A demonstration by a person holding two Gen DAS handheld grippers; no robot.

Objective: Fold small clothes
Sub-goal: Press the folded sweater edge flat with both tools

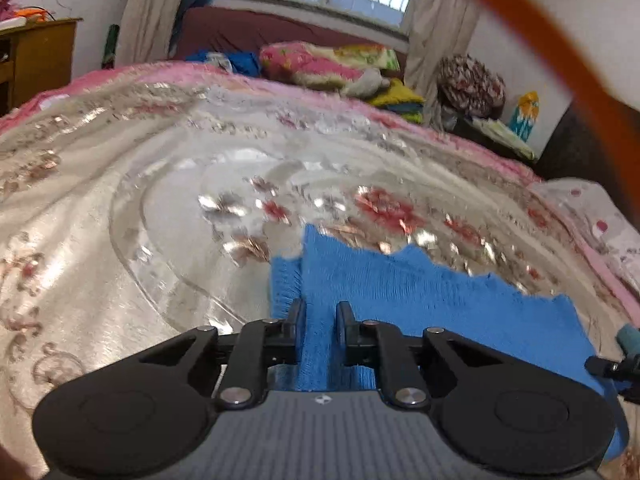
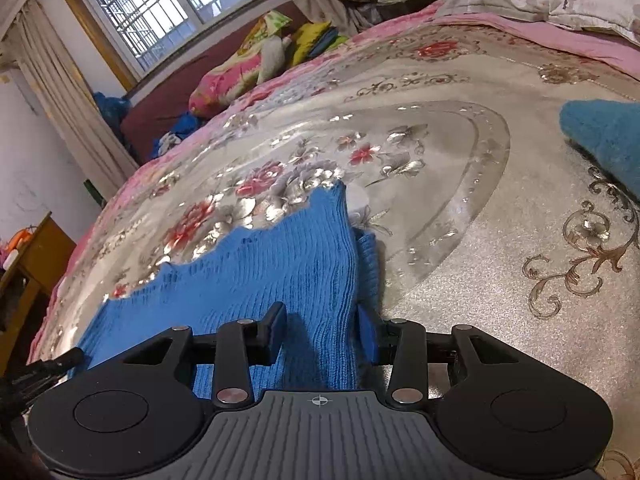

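Blue knit garment (image 1: 420,300): we see it spread on the bedspread (image 1: 120,208), lower centre to lower right in the left wrist view, with a scalloped far edge.
Same garment, right wrist view (image 2: 280,272): it runs from lower left up to a corner near the frame's centre, one ridge of fabric rising toward the camera.
Left gripper (image 1: 319,320): we see its jaws drawn close together, clenched on a raised fold of the blue knit.
Right gripper (image 2: 320,328): its jaws stand half apart with the knit ridge between them; we cannot tell whether the pads press on it.
Bedspread: shiny cream cloth with red flowers and a pink border.
Teal cloth (image 2: 604,136): it lies apart at the right edge of the right wrist view.
Window (image 2: 168,8): upper left, barred.
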